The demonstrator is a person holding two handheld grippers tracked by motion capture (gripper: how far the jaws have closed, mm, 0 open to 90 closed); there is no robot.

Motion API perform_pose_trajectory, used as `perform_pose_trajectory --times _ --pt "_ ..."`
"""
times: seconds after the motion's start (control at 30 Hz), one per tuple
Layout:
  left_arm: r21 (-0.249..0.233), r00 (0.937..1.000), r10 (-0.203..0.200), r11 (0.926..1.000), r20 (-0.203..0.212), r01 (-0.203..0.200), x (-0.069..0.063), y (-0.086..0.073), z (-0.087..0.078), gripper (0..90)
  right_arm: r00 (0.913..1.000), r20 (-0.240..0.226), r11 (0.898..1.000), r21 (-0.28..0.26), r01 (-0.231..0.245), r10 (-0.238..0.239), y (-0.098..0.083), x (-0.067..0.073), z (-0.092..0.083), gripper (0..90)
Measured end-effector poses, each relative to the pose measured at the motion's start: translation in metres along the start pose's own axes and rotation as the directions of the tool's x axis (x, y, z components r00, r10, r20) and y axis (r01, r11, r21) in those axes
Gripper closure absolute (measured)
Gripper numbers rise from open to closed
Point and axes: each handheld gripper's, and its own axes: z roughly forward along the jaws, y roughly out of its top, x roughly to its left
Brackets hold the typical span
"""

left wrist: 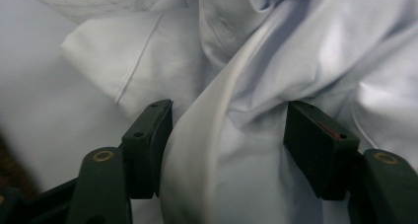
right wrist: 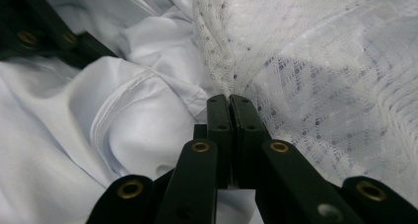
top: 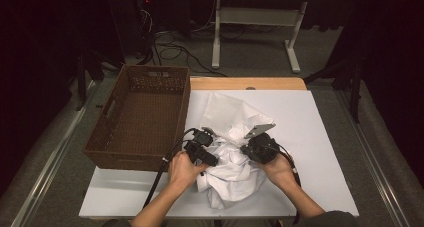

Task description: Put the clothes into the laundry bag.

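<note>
White cotton, smooth and heavily creased, makes up the shirt [top: 231, 173], which lies bunched in a soft heap near the 6 o'clock edge of the white tabletop [top: 320, 137]. Stitched seams and a folded hem show in the left gripper view, where a thick rolled fold of the shirt [left wrist: 217, 135] stands between the jaws. The left gripper [left wrist: 229, 145] has its jaws well apart; the fold sits against the left pad, while the right pad is only at the cloth's edge, so nothing is pinched. Overlapping the shirt at its 12 o'clock side is a sheer, netlike lace cloth [top: 225, 112] with a small diamond pattern. The right gripper [right wrist: 229, 103] has its jaws pressed together on a gathered ridge of that lace cloth [right wrist: 320, 86], which puckers upward from the pads. At 9 o'clock from the heap sits a dark brown woven basket [top: 107, 137], rectangular, with a handle slot in each end wall.
</note>
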Motion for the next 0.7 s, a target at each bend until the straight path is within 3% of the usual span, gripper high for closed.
perform_pose_trajectory --times 0.07,0.1,0.13,0.17,0.27,0.33,0.37,0.4,0.43,0.5,0.57,0.63,0.7 --pt "0.01 0.9996 -0.008 0.9999 0.026 0.008 0.002 0.002 0.009 38.3 1.0 0.0 1.0 0.001 0.005 -0.005 0.0 0.0 0.0 89.1" --pt "0.005 0.9992 -0.007 1.0 0.039 0.007 0.002 0.002 0.01 42.6 1.0 0.002 1.0 0.005 0.007 -0.007 0.001 0.001 0.001 89.1" --pt "0.001 0.9985 -0.009 1.0 0.054 0.009 0.003 0.003 0.009 54.2 1.0 0.002 1.0 0.006 0.004 -0.004 0.001 0.001 0.002 89.1" --pt "-0.007 0.9964 -0.006 1.0 0.085 0.007 0.004 0.003 0.009 54.2 1.0 0.002 1.0 0.006 0.004 -0.004 0.001 0.001 0.002 89.1" --pt "-0.061 0.9917 0.006 0.9982 0.129 0.002 0.005 0.002 0.004 74.9 0.9996 -0.003 1.0 -0.011 -0.027 0.027 0.001 -0.001 0.001 89.1" --pt "-0.122 0.9915 0.026 0.9924 0.128 -0.01 0.002 0.001 -0.006 83.7 0.9993 -0.008 0.998 -0.042 -0.037 0.037 0.001 -0.003 -0.005 89.1" --pt "-0.185 0.9895 0.042 0.9826 0.138 -0.016 -0.003 0.0 -0.019 84.4 0.9991 -0.009 0.997 -0.059 -0.042 0.041 0.001 -0.004 -0.008 89.2" --pt "-0.21 0.9887 0.057 0.9772 0.138 -0.027 -0.006 0.0 -0.025 84.7 0.9988 -0.009 0.996 -0.071 -0.048 0.048 0.002 -0.004 -0.012 89.1" --pt "-0.21 0.9887 0.057 0.9772 0.138 -0.027 -0.006 0.0 -0.025 84.9 0.9988 -0.009 0.996 -0.071 -0.048 0.048 0.002 -0.004 -0.012 89.1" --pt "-0.25 0.9873 0.09 0.9668 0.131 -0.055 -0.013 0.001 -0.036 85.0 0.9992 -0.005 0.995 -0.094 -0.041 0.041 0.005 -0.005 -0.017 89.2" --pt "-0.264 0.9841 0.123 0.9608 0.128 -0.086 -0.019 0.005 -0.044 85.2 0.9993 -0.007 0.992 -0.117 -0.036 0.036 0.01 -0.005 -0.021 89.2" --pt "-0.262 0.9831 0.156 0.9567 0.096 -0.127 -0.027 0.01 -0.047 85.2 0.9995 -0.011 0.989 -0.146 -0.029 0.028 0.016 -0.003 -0.024 89.3" --pt "-0.243 0.9818 0.175 0.9581 0.074 -0.152 -0.031 0.016 -0.04 85.2 0.9993 -0.033 0.985 -0.174 -0.022 0.016 0.025 0.003 -0.029 89.3"
